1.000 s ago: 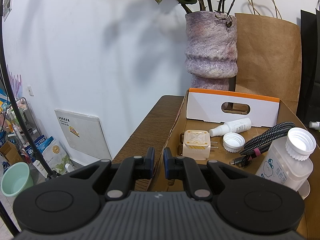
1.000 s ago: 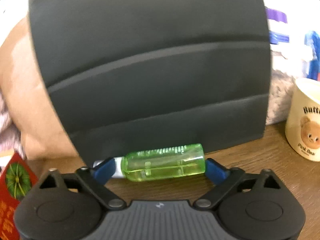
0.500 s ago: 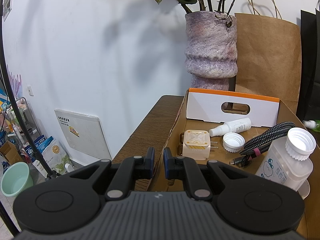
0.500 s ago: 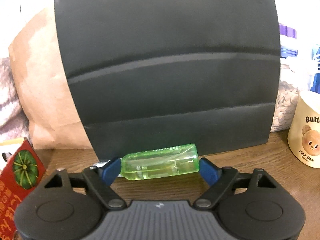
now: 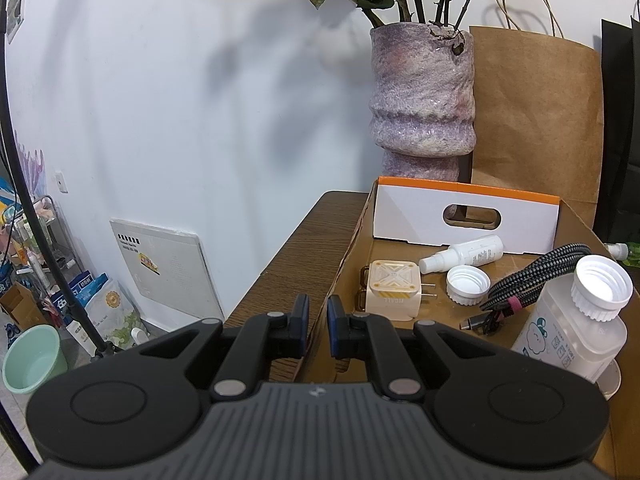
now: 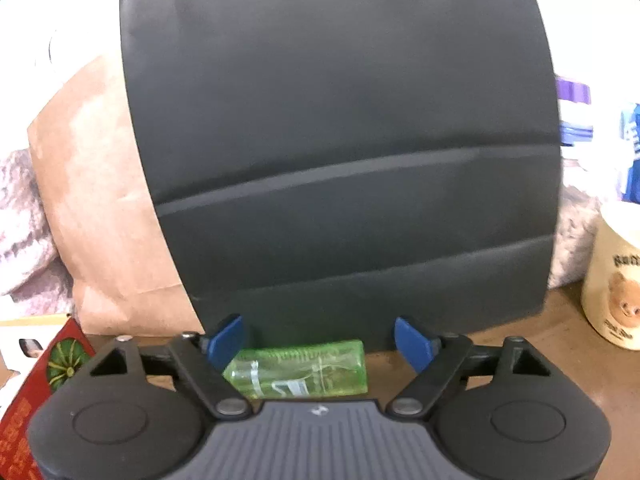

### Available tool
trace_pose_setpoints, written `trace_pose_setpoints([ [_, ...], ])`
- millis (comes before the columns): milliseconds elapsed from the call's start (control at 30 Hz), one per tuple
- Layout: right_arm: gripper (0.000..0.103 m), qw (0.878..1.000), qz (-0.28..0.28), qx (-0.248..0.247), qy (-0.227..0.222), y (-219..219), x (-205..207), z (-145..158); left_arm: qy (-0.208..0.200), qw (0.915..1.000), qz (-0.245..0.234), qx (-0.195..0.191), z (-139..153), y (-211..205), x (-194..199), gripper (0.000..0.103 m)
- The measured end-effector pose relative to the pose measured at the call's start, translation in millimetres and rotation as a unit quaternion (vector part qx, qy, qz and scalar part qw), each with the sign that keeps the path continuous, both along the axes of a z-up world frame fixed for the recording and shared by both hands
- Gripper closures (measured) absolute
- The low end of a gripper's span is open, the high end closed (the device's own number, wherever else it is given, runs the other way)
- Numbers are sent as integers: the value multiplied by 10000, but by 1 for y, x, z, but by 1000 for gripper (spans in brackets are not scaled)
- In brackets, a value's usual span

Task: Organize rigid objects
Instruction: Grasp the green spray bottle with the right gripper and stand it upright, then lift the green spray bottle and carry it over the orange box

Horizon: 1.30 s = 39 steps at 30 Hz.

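Note:
A green clear bottle (image 6: 296,368) lies on its side on the wooden table in front of a black bag (image 6: 340,160). My right gripper (image 6: 318,338) straddles it, jaws opening, the blue pads (image 6: 226,340) off the bottle. The bottle's white tip also shows in the left wrist view (image 5: 618,248), past the box. My left gripper (image 5: 318,312) is shut on the left wall of a cardboard box (image 5: 468,192). Inside lie a cream charger (image 5: 394,294), a white spray bottle (image 5: 468,252), a white cap (image 5: 468,282), a braided cable (image 5: 532,276) and an open clear bottle (image 5: 572,332).
A purple vase (image 5: 424,100) of dried flowers and a brown paper bag (image 5: 536,120) stand behind the box. A cream bear mug (image 6: 616,280) stands at the right, a red packet (image 6: 40,380) at the left. The table's left edge (image 5: 288,256) drops to the floor.
The right jaws narrowed around the green bottle, then spread again. The bottle now sits lower in view, closer to the gripper's base. The left gripper has not moved.

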State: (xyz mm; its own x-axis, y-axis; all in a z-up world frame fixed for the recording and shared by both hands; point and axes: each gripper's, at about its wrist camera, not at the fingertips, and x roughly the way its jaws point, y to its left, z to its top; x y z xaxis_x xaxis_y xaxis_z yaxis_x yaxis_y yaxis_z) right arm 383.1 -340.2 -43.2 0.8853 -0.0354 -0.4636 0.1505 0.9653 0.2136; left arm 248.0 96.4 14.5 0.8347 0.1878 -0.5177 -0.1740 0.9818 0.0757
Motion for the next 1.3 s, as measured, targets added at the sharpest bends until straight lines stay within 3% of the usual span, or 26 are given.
trace_pose_setpoints([
  [133, 57, 9997, 97, -2, 216, 2, 9, -5, 0, 10000, -2, -3, 0, 0, 0, 93],
  [200, 66, 9994, 99, 54, 316, 0, 2, -1, 1, 10000, -6, -6, 0, 0, 0, 92],
  [300, 66, 9978, 239, 312, 527, -1, -14, 5, 1, 10000, -10, -12, 0, 0, 0, 92],
  [400, 66, 9965, 313, 236, 745, 6, -33, 15, 1, 10000, -11, -14, 0, 0, 0, 92],
  [500, 61, 9942, 587, -73, 895, 17, -57, 21, 0, 10000, -8, -9, 0, 0, 0, 92],
  [567, 50, 9929, 880, -464, 645, 28, -76, 28, 0, 10000, -6, -5, 0, 0, 0, 92],
  [633, 22, 9879, 1236, -894, 284, 39, -95, 37, -1, 10000, -5, -3, 0, 0, 0, 92],
  [767, 19, 9742, 1609, -1576, 118, 61, -90, 40, 0, 10000, -7, -4, 0, 0, 0, 92],
  [867, 18, 9587, 1936, -2048, 373, 73, -77, 23, -1, 10000, -6, -7, 0, 0, 0, 92],
  [967, 22, 9559, 2257, -1735, 716, 68, -74, 10, 0, 10000, -7, -8, 0, 0, 0, 92],
  [1000, 33, 9574, 2252, -1646, 750, 68, -72, 9, 0, 10000, -7, -6, 0, 0, 0, 92],
  [1033, 54, 9594, 2244, -1523, 768, 67, -70, 8, -1, 10000, -7, -6, 0, 0, 0, 92],
  [1067, 59, 9632, 2158, -1398, 785, 65, -69, 9, 0, 10000, -6, -8, 0, 0, 0, 92],
  [1200, 65, 9733, 1858, -991, 915, 57, -67, 8, 0, 10000, -7, -7, 0, 0, 0, 92],
  [1300, 69, 9771, 1674, -966, 889, 58, -68, 8, 0, 10000, -6, -5, 0, 0, 0, 92],
])
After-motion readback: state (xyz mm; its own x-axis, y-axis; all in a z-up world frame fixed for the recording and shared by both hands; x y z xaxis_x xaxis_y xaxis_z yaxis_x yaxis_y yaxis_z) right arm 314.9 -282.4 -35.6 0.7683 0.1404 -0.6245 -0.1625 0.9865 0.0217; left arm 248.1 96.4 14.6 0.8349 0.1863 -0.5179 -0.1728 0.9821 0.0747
